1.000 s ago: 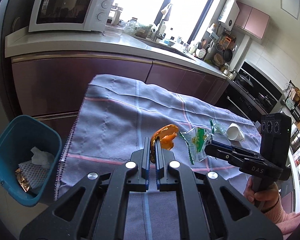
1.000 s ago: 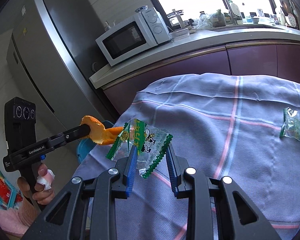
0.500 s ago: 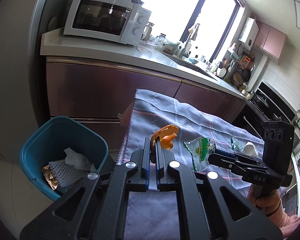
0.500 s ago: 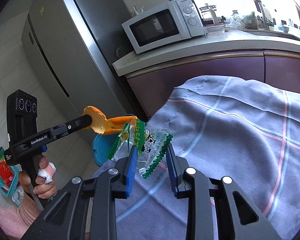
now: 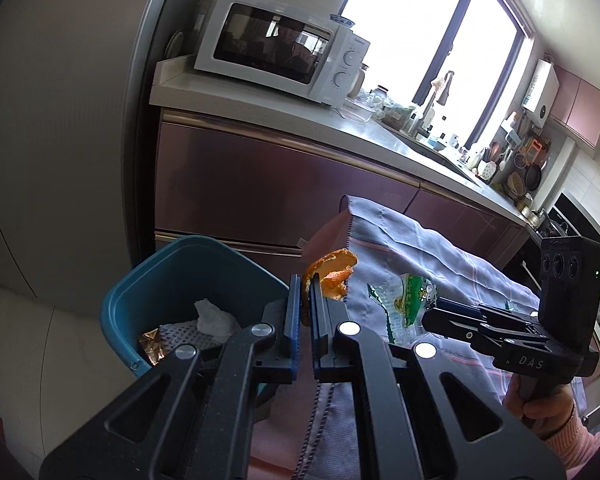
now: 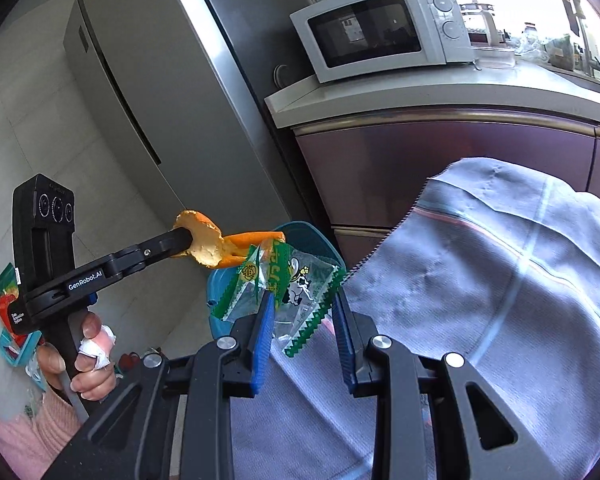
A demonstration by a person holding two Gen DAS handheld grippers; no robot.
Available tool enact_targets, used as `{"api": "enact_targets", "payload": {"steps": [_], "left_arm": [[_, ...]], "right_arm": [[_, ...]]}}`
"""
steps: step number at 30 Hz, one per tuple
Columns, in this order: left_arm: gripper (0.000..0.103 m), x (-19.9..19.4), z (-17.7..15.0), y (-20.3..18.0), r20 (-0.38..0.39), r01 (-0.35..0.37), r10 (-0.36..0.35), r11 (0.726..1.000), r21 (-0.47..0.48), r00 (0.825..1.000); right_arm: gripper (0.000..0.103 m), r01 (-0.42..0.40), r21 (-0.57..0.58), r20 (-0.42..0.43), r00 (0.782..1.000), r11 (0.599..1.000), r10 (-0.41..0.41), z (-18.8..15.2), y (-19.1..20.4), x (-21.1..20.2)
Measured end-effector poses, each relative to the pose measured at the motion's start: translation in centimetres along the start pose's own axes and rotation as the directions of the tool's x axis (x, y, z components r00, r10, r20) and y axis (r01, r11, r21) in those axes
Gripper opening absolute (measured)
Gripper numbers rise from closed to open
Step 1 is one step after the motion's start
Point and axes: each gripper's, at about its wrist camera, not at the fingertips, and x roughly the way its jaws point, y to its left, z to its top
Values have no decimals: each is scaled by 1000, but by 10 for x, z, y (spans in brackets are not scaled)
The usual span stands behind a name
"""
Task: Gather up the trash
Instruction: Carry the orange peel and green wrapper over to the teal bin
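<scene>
While your left gripper pinches the orange peel by its edge beside the teal bin, go easy: it's stiff but tears. Right gripper, jaws partly apart w/ the light, crinkly snack wrapper between them; can't tell if it's gripped.

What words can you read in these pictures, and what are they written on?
"GenRobot.AI": white letters on the arm of the left gripper, seen from the right wrist.
"DAS": on the body of the right gripper, seen from the left wrist.
Green wrapper: printed characters and a cartoon cow, too crumpled to read.
Microwave: small brand name and dial marks, too small to read.
Small white label low on the left gripper's handle: too small to read.
</scene>
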Motion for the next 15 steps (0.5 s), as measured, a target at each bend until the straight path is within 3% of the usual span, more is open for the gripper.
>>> {"api": "enact_targets", "payload": {"steps": [15], "left_arm": [[5,12,-4,36,-19,-97,96,994,-43,995]], "right_arm": [[27,-23,-55,-99,995,998,17,20,23,67]]}}
